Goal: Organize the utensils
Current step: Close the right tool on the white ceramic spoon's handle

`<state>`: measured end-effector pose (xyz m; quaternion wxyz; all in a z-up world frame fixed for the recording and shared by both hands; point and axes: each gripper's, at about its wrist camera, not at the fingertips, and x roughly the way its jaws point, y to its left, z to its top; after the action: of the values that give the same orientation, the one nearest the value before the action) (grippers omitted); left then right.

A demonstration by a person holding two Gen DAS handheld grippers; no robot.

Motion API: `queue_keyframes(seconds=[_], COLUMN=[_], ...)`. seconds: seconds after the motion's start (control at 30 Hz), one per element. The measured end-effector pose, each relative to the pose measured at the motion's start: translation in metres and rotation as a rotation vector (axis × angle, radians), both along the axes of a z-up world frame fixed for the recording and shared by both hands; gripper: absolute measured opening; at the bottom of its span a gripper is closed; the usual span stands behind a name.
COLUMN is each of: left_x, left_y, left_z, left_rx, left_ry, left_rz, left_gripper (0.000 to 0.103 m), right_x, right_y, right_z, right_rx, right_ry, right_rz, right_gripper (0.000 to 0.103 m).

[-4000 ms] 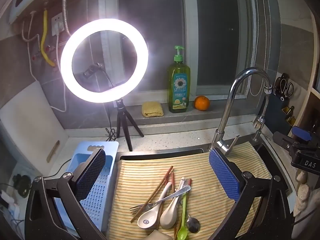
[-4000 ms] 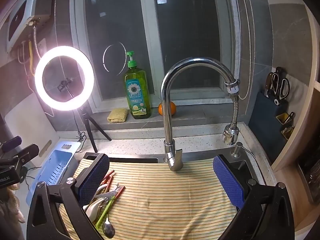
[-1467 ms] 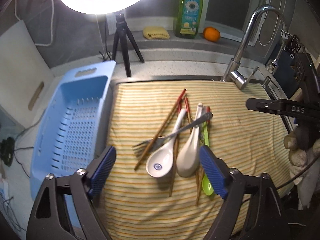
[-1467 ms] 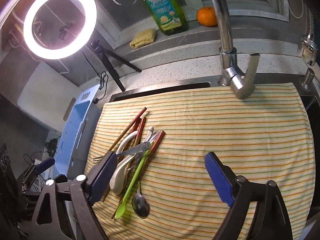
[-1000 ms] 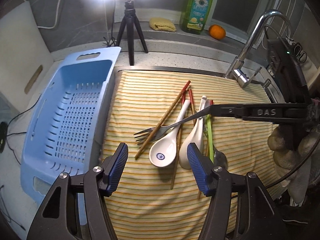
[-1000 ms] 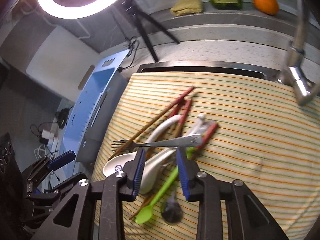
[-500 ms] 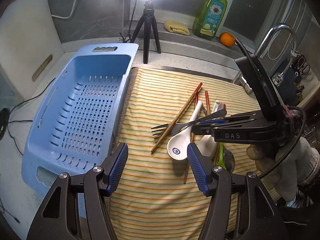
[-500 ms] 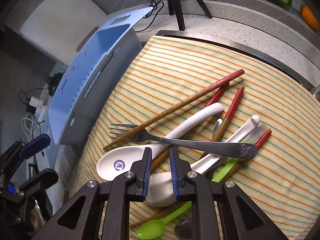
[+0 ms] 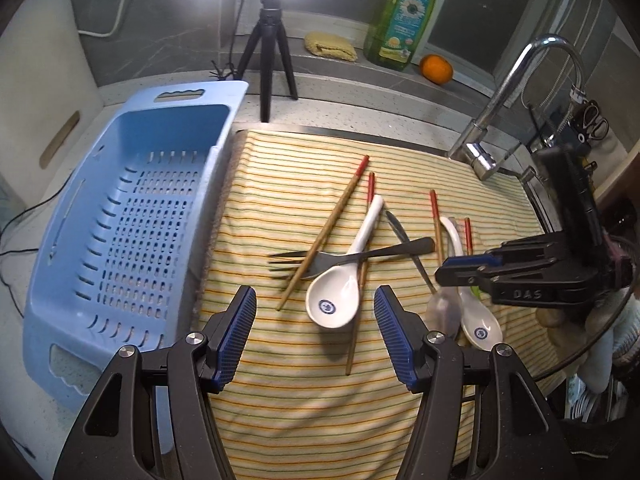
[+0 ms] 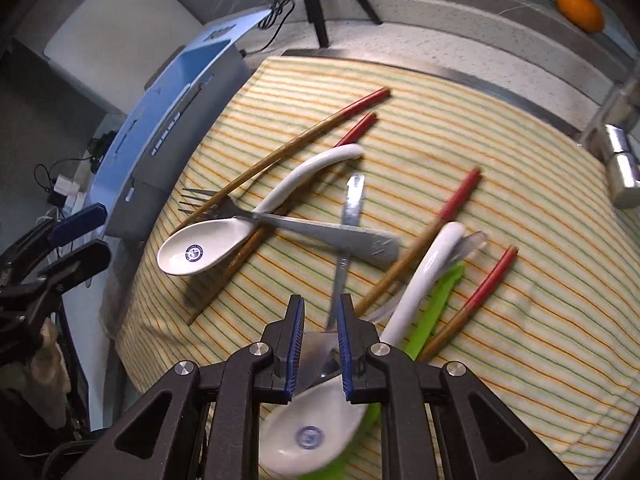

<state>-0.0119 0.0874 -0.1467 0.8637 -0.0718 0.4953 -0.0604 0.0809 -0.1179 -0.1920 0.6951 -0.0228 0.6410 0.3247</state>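
A: How far had the sorting got?

B: Barely begun, by my reading. The blue basket (image 9: 132, 216) beside the striped cloth (image 9: 320, 400) held nothing that could be seen, and every utensil lay on the cloth: the fork (image 9: 344, 258), two white spoons (image 9: 340, 288), the chopsticks (image 9: 328, 226) and a green spoon (image 10: 436, 300).

A: And the grippers?

B: The right gripper (image 10: 320, 320) had just been narrowing its jaws around the neck of the metal spoon (image 10: 348, 216). The pads stood close on either side, but blur hid whether they pressed on it, so I could not call it gripped. The left gripper (image 9: 316, 336) hung with its jaws about half apart above the cloth, with nothing between them

A: What was left?

B: Nearly everything; each piece had yet to go into the basket
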Motion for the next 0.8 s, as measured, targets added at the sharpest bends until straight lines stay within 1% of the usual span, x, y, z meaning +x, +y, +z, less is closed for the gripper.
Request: queue_keyframes(seconds=[0.07, 0.13, 0.2, 0.27, 0.37, 0.5, 0.57, 0.63, 0.8], left_x=[0.002, 0.003, 0.004, 0.004, 0.001, -0.008, -0.012, -0.017, -0.024], left_y=[-0.007, -0.013, -0.021, -0.030, -0.048, -0.072, -0.081, -0.088, -0.099], left_z=[-0.001, -0.003, -0.007, -0.010, -0.016, -0.021, -0.023, -0.025, -0.030], left_rx=[-0.003, -0.009, -0.013, -0.015, -0.022, -0.040, -0.046, -0.051, -0.086], left_ry=[0.005, 0.014, 0.026, 0.041, 0.059, 0.082, 0.093, 0.103, 0.121], left_rz=[-0.020, -0.040, -0.066, -0.094, -0.145, -0.206, -0.217, -0.214, -0.166], left_gripper=[0.061, 0.061, 0.061, 0.061, 0.061, 0.061, 0.061, 0.061, 0.061], right_x=[0.001, 0.003, 0.006, 0.010, 0.013, 0.015, 0.015, 0.014, 0.015], right_y=[-0.010, -0.028, -0.038, -0.046, -0.054, -0.054, -0.055, -0.057, -0.065], right_z=[0.006, 0.011, 0.012, 0.010, 0.003, -0.004, -0.005, -0.004, 0.002], right_rx=[0.013, 0.048, 0.042, 0.046, 0.071, 0.080, 0.111, 0.150, 0.179], right_ry=[0.008, 0.029, 0.026, 0.040, 0.090, 0.106, 0.131, 0.158, 0.174], right_rz=[-0.033, -0.089, -0.127, -0.156, -0.183, -0.175, -0.162, -0.137, -0.085], right_gripper=[0.014, 0.017, 0.017, 0.017, 0.017, 0.020, 0.027, 0.031, 0.032])
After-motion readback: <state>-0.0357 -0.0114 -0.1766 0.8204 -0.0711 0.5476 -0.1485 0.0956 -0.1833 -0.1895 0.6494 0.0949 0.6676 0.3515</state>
